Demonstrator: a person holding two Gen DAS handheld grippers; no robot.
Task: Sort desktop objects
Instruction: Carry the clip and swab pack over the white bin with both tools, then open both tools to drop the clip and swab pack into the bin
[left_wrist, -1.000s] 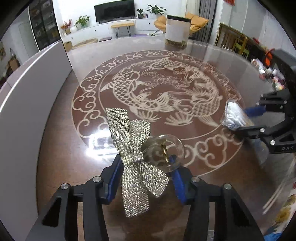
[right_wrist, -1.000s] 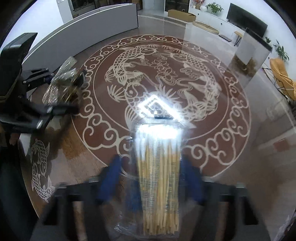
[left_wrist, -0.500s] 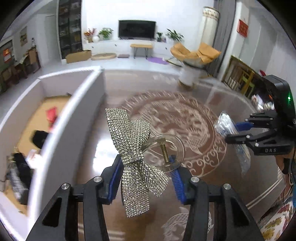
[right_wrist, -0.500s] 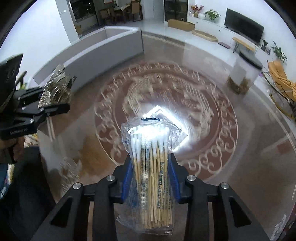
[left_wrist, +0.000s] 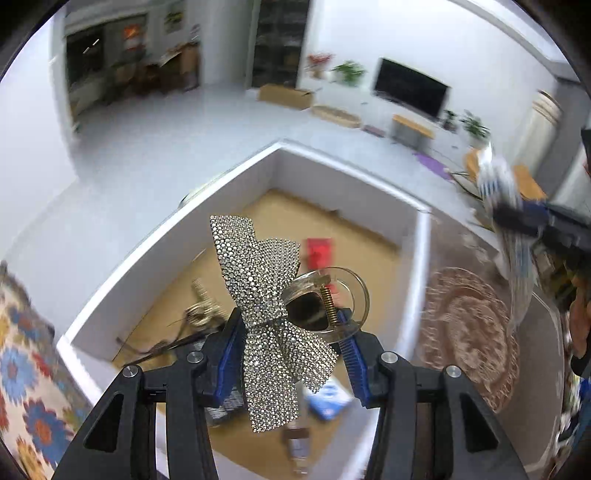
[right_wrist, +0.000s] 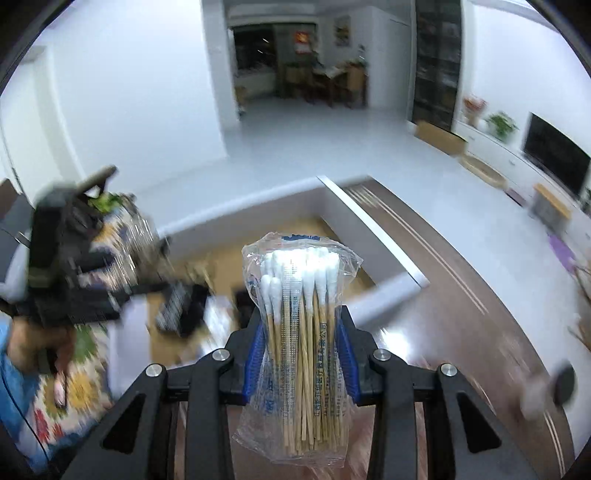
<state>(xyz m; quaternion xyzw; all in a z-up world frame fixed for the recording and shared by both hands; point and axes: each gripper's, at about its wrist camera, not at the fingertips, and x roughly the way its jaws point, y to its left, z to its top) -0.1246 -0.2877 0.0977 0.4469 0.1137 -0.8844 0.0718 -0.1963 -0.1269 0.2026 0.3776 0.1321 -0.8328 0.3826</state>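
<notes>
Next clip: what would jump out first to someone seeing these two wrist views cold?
The rhinestone bow hair clip, sparkling and pinched in the left claw, fills the centre of the left wrist view, above an open white box that already holds small items. In the right wrist view, a clear bag of cotton swabs stands upright, clamped in the right claw, with the same box just beyond it.

— What have I got here?
— Two grippers (left_wrist: 291, 347) (right_wrist: 301, 354), one rhinestone bow clip (left_wrist: 267, 295), one swab pack (right_wrist: 301, 332), one white box (left_wrist: 354, 173).
— And the swabs?
— Too many for me to count.
</notes>
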